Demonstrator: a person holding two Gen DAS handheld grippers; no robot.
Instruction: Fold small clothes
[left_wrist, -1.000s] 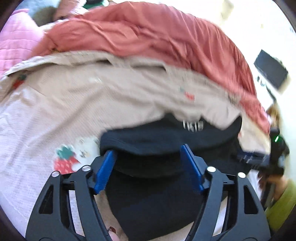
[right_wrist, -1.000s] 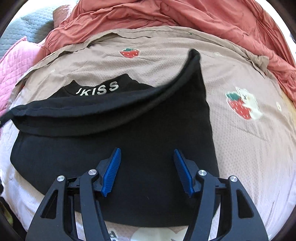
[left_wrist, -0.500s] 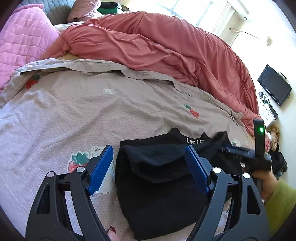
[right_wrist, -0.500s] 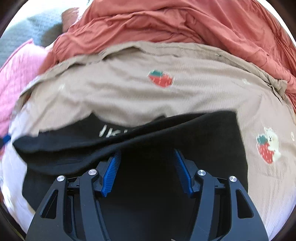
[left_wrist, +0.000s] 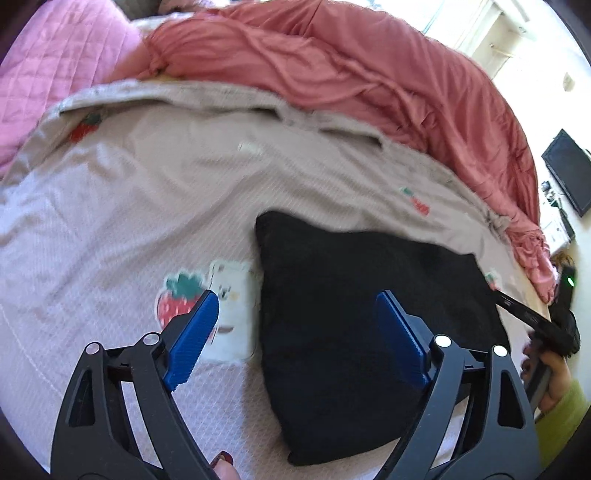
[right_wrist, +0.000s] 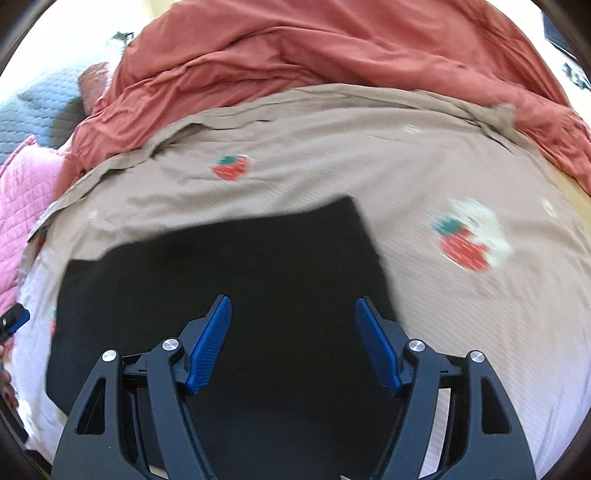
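A small black garment lies folded flat as a neat rectangle on the beige strawberry-print bedsheet; it also shows in the right wrist view. My left gripper is open and empty, hovering over the garment's left edge. My right gripper is open and empty above the garment's near right part. The right gripper also shows at the right edge of the left wrist view.
A rumpled red duvet is heaped along the far side of the bed. A pink quilted blanket lies at the far left. A dark screen stands off the bed to the right.
The raised flap of the black garment has been laid down over the lettered collar, so it now lies flat. Both grippers stay open and have drawn back slightly.
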